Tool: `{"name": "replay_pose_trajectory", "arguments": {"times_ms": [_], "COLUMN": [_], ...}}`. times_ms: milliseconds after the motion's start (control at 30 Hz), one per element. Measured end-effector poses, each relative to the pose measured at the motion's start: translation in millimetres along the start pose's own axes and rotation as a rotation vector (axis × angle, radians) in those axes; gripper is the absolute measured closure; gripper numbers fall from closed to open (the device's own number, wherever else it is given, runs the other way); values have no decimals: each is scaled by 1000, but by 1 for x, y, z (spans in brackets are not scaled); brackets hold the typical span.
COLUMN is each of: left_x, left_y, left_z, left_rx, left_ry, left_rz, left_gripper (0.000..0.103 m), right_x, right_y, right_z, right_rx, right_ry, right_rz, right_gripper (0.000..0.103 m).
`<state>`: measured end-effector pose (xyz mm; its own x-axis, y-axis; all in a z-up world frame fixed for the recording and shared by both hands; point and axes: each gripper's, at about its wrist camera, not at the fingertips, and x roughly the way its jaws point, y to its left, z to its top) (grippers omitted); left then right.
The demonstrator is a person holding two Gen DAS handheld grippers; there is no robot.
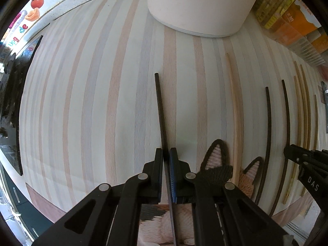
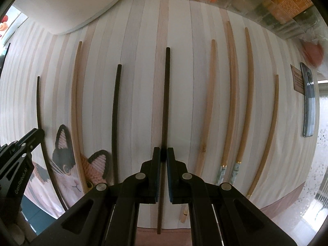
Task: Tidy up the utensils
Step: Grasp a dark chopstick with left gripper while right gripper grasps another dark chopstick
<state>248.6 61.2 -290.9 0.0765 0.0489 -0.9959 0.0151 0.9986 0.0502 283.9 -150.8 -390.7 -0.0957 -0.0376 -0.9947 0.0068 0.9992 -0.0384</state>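
Left fingers (image 1: pixel 166 153) clenched on black chopstick (image 1: pixel 161 110); right fingers (image 2: pixel 163 153) clenched on dark chopstick (image 2: pixel 165 94).

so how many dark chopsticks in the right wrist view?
3. One dark chopstick sits between the right tool's pads, one lies just left of it, and one at far left runs by the left tool. The tools may hide others.
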Motion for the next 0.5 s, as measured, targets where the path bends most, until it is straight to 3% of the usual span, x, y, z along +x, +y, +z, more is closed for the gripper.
{"name": "replay_pose_trajectory", "arguments": {"times_ms": [500], "left_x": [-1], "left_y": [-4], "left_z": [1], "left_rx": [6], "left_ry": [-4], "left_rz": [21], "left_gripper": [99], "right_x": [-3], "right_y": [-15], "right_z": [0], "right_rx": [22], "right_ry": [-14], "right_rz": [16], "right_gripper": [97]}}
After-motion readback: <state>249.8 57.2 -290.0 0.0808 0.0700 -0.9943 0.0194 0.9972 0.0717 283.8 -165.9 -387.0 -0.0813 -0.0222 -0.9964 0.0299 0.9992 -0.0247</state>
